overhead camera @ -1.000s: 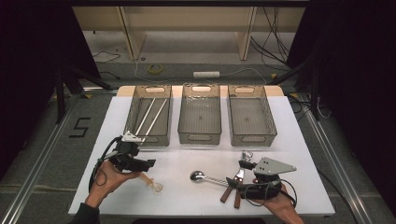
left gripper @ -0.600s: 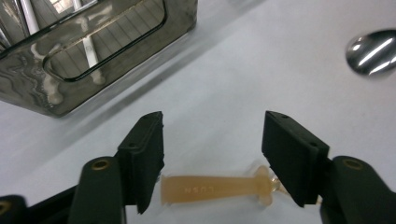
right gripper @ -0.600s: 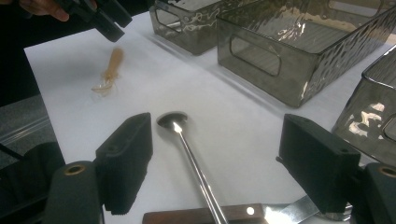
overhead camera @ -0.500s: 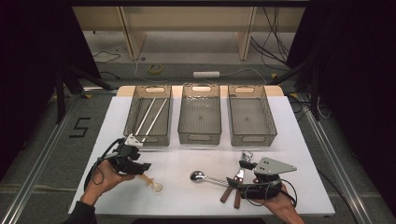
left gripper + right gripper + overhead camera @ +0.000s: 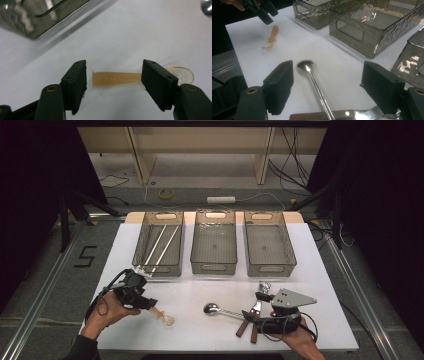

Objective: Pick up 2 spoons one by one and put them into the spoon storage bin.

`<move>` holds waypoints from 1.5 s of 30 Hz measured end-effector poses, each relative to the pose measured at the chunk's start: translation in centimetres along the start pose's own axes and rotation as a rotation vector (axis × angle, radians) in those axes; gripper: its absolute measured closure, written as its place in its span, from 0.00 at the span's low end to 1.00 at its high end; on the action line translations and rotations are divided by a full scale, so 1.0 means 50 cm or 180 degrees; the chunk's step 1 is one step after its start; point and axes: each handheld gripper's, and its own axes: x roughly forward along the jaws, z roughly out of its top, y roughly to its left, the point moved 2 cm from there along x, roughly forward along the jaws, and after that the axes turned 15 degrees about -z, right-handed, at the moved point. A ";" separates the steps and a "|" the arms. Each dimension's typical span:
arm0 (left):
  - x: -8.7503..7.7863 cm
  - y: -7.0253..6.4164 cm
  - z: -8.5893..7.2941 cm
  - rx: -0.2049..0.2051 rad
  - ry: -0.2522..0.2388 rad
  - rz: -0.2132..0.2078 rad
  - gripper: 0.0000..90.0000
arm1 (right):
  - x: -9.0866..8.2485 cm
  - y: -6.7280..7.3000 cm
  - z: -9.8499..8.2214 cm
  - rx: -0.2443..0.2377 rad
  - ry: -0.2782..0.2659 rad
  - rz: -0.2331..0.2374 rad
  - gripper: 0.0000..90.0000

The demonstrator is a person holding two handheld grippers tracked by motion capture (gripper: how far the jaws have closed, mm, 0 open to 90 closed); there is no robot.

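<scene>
Left gripper (image 5: 113, 82): jaws spread, just closed partway then eased wider; amber plastic spoon (image 5: 125, 78) lain flat on table (image 5: 140, 37) between pads, untouched. Right gripper (image 5: 327, 87): jaws spread, nothing pinched; metal spoon (image 5: 315, 82) lain between them, bowl ahead. Wooden-handled knife (image 5: 322, 115) seen below. Grey bins (image 5: 213, 245) beyond both.

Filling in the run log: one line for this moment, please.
left gripper: open, astride amber plastic spoon | right gripper: open over metal spoon | chopsticks: left bin
</scene>
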 end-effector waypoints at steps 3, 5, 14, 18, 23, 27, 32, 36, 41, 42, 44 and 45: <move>0.004 0.010 -0.003 -0.0279 -0.0051 0.0049 0.42 | -0.001 0.000 0.000 -0.0001 -0.0002 -0.0005 0.30; 0.007 0.015 -0.006 -0.0419 -0.0057 0.0059 0.43 | -0.001 0.001 0.000 -0.0001 -0.0004 -0.0004 0.30; 0.015 0.011 -0.012 -0.0541 -0.0067 0.0053 0.43 | 0.000 0.001 0.000 -0.0004 -0.0007 -0.0001 0.30; 0.022 -0.016 -0.011 -0.0153 0.0094 -0.0045 0.41 | -0.001 0.002 0.001 -0.0007 -0.0011 0.0005 0.30; 0.027 -0.041 -0.009 0.0526 0.0398 -0.0210 0.38 | 0.000 0.002 0.000 -0.0003 -0.0006 0.0011 0.30; 0.020 -0.033 -0.009 0.0907 0.0407 -0.0229 0.35 | 0.000 0.003 0.000 -0.0004 0.0000 0.0019 0.30; 0.020 -0.016 -0.013 0.1317 0.0553 -0.0275 0.35 | 0.003 0.003 0.000 0.0002 0.0022 0.0015 0.30; 0.032 -0.010 -0.014 0.1506 0.0675 -0.0301 0.35 | 0.004 0.005 0.000 0.0001 0.0026 0.0021 0.30; 0.047 -0.011 -0.010 0.1707 0.0844 -0.0277 0.34 | 0.004 0.005 0.000 -0.0003 0.0029 0.0027 0.30; 0.047 -0.011 -0.007 0.1757 0.0881 -0.0305 0.34 | 0.004 0.005 0.000 -0.0002 0.0028 0.0030 0.30; 0.050 -0.011 -0.004 0.1818 0.0949 -0.0299 0.35 | 0.004 0.005 0.000 -0.0002 0.0033 0.0030 0.30; 0.052 -0.012 -0.002 0.1859 0.0970 -0.0300 0.35 | 0.005 0.005 0.000 0.0001 0.0025 0.0035 0.30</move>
